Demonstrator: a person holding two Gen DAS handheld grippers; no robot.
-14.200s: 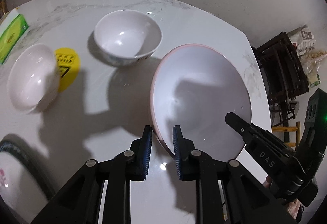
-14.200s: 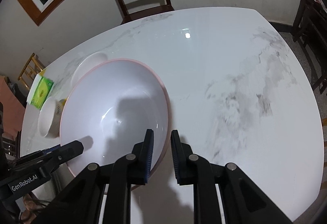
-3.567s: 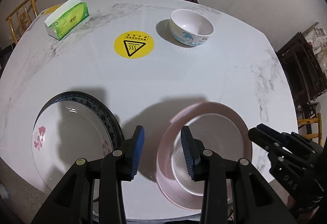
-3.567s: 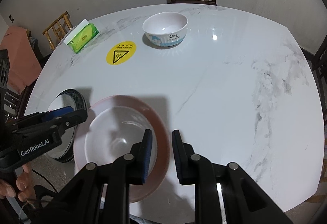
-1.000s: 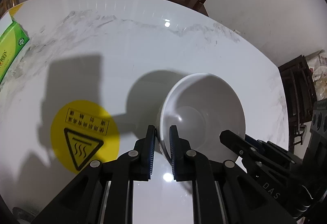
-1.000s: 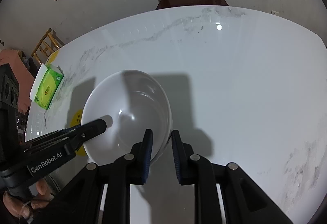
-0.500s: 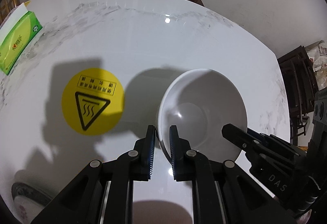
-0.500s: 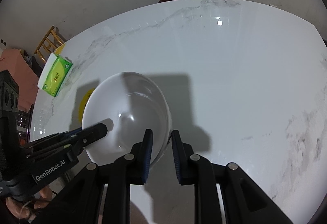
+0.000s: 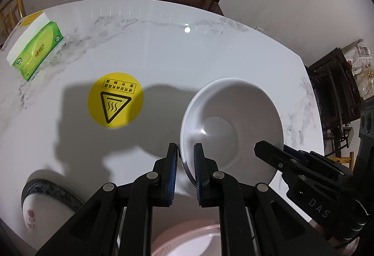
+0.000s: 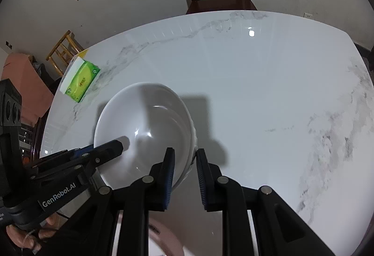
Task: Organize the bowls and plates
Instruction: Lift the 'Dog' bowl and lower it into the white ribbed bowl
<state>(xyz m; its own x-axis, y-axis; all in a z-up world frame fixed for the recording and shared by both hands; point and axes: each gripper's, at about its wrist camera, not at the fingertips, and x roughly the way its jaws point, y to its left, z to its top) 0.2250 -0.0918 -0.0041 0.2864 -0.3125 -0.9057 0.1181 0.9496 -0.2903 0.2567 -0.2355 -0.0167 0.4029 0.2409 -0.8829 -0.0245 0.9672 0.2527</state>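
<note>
The left hand-held gripper [image 9: 185, 162] is clamped on the near rim of the white bowl [image 9: 233, 125], and the right hand-held gripper [image 10: 184, 167] pinches the opposite rim, so the bowl hangs above the table [image 10: 257, 92]. It looks rigid, glossy, likely slippery and breakable, so two opposed rim grips suit it. A pink plate [image 9: 187, 242] lies below, near the table's edge.

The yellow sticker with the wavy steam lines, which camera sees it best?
The left wrist view: the yellow sticker lies in plain sight on the table, whole. In the right wrist view, no sticker shows; the white bowl probably hides it.
</note>
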